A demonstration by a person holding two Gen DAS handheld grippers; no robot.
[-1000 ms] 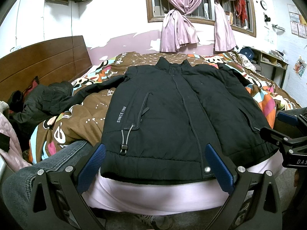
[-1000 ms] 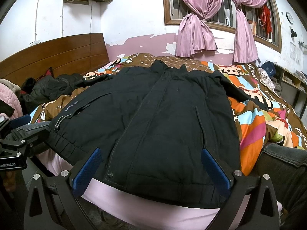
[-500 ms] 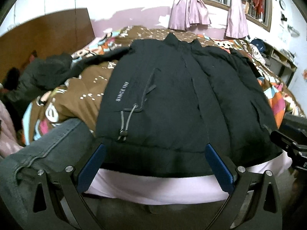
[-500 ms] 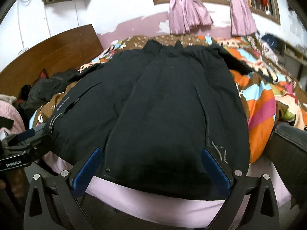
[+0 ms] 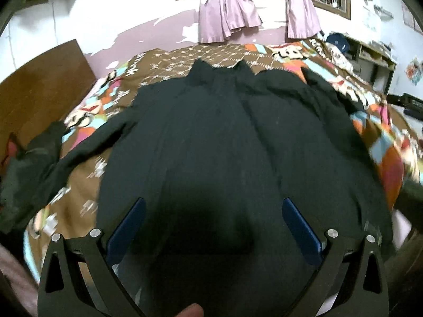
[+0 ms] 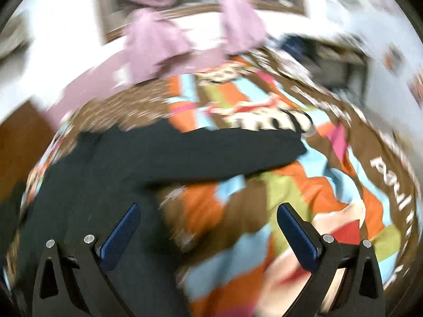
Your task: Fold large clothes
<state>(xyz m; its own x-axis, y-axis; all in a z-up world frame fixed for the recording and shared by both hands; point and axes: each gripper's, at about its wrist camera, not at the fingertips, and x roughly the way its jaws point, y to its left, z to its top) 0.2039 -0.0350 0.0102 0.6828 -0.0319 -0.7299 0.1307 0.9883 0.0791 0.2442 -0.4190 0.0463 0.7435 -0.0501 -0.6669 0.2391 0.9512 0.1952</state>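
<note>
Bedspread [image 6: 304,185] carries the black jacket [image 5: 224,158] flat; both claws gape empty, apparently nearing the right sleeve [image 6: 224,150] to fold inward.

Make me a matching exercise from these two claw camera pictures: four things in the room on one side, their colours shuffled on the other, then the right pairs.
Things:
1. jacket
2. curtains
3. headboard
4. pads of the left claw

Colours:
A. blue
B. brown wood
C. black
D. pink

Pairs: 1-C, 2-D, 3-B, 4-A
</note>
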